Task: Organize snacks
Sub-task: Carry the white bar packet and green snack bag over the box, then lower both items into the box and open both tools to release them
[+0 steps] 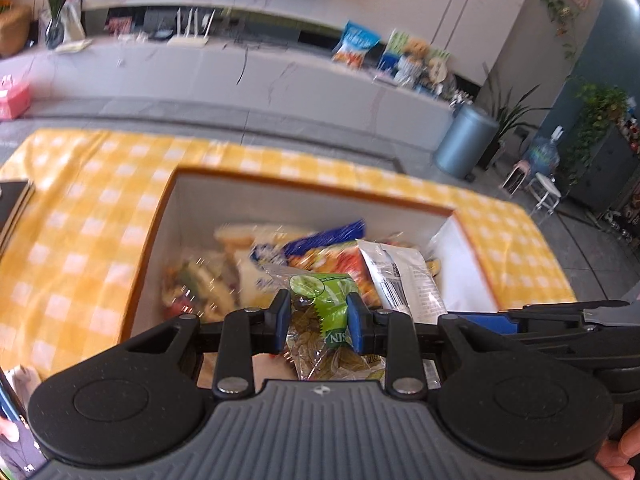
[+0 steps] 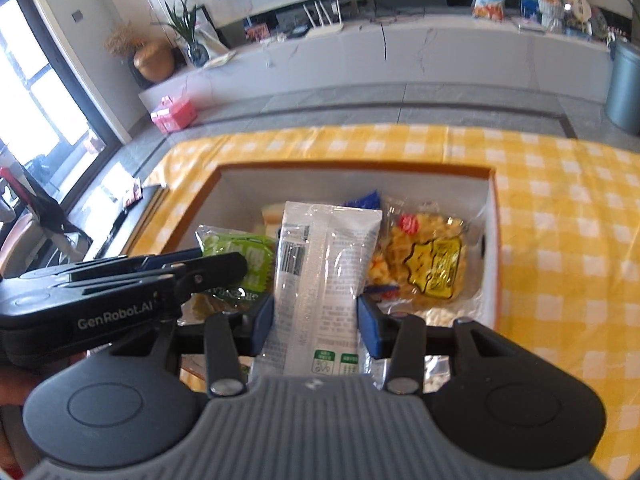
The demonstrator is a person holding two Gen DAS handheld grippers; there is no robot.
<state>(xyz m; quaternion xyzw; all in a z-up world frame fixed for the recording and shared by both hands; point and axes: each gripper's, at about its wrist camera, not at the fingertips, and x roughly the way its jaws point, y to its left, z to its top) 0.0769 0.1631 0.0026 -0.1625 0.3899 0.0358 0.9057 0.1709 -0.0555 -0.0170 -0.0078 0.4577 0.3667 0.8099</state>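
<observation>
While both grippers hang over the open box, each carries a snack ready to drop in.

Left gripper [image 1: 319, 322] jaws are clamped on a green raisin packet [image 1: 326, 312]; right gripper [image 2: 316, 320] jaws are clamped on a clear-and-white wrapped snack [image 2: 320, 272], its long axis running away from the jaws. Both hang above the near side of the white box [image 2: 352, 184], side by side. Inside lie a yellow noodle pack [image 2: 432, 264], a blue bag [image 1: 328, 240] and other blurred packets. Yellow checked cloth [image 2: 560, 216] covers the tabletop.
</observation>
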